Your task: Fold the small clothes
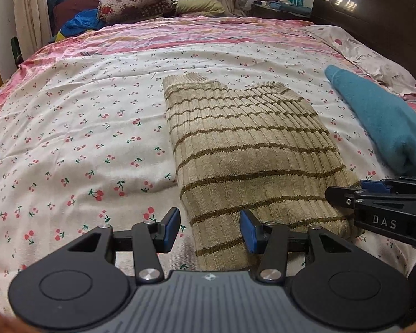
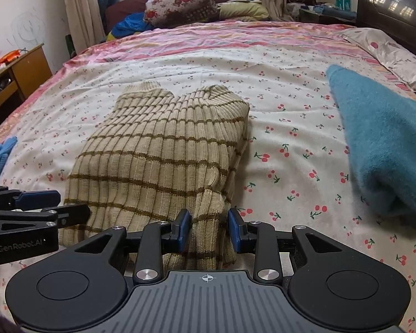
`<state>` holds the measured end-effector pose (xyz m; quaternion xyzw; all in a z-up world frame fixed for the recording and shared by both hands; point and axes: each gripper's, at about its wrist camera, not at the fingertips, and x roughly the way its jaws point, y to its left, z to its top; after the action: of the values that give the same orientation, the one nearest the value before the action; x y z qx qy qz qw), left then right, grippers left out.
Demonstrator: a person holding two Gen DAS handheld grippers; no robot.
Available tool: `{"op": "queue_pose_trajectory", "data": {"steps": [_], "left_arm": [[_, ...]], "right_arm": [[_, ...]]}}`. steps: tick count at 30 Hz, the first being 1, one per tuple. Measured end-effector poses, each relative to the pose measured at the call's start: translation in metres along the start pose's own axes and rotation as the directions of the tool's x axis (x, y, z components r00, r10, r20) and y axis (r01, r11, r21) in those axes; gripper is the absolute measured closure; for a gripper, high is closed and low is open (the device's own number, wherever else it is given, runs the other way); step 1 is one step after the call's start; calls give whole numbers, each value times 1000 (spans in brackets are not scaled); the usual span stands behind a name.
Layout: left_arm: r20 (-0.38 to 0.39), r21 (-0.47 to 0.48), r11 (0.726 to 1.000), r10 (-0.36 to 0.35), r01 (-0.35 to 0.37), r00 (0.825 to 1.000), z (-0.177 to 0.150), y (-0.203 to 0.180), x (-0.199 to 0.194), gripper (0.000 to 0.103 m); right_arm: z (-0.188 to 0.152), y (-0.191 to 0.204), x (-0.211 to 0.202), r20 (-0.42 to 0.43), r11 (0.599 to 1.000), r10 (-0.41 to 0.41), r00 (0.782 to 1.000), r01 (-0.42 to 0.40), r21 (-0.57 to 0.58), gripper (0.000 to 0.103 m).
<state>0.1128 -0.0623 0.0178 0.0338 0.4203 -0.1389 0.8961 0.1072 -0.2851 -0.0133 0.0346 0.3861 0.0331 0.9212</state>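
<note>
A wide bed covered by a white cherry-print sheet point(image 1: 97, 127) fills both views, and on it, near the middle, a beige ribbed knit sweater with thin brown stripes point(image 1: 249, 149) is laid, already doubled lengthwise into a long narrow bundle with its hem or cuffs at the far end. A teal fuzzy garment point(image 2: 380, 144) is seen lying well apart to the right, and a scrap of light-blue knit point(image 2: 0, 155) at the left edge.

The sweater is judged to be soft, light and limp (the ribbing should give the pads good friction, but several layers will sag and slide over one another if lifted from one point only). The near end is best taken at both corners, all layers being pinched together, so that the bundle can be carried over toward the far end.

The left gripper point(image 1: 210, 229) is held with its jaws wide apart, straddling the near left edge of the sweater, nothing being clamped. The right gripper point(image 2: 208, 229) is likewise unclosed, its blue pads point(image 2: 184, 229) standing on either side of the near right corner fold, close to the knit but not visibly squeezing it.
</note>
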Motion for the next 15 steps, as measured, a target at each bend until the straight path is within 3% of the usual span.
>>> {"op": "queue_pose_trajectory", "data": {"steps": [11, 15], "left_arm": [[-7, -24, 1000, -13, 13, 1000, 0, 3, 7, 49], [-10, -23, 1000, 5, -5, 1000, -1, 2, 6, 44]], "right_arm": [[1, 1, 7, -18, 1000, -12, 1000, 12, -7, 72], [1, 1, 5, -18, 1000, -13, 1000, 13, -4, 72]]}}
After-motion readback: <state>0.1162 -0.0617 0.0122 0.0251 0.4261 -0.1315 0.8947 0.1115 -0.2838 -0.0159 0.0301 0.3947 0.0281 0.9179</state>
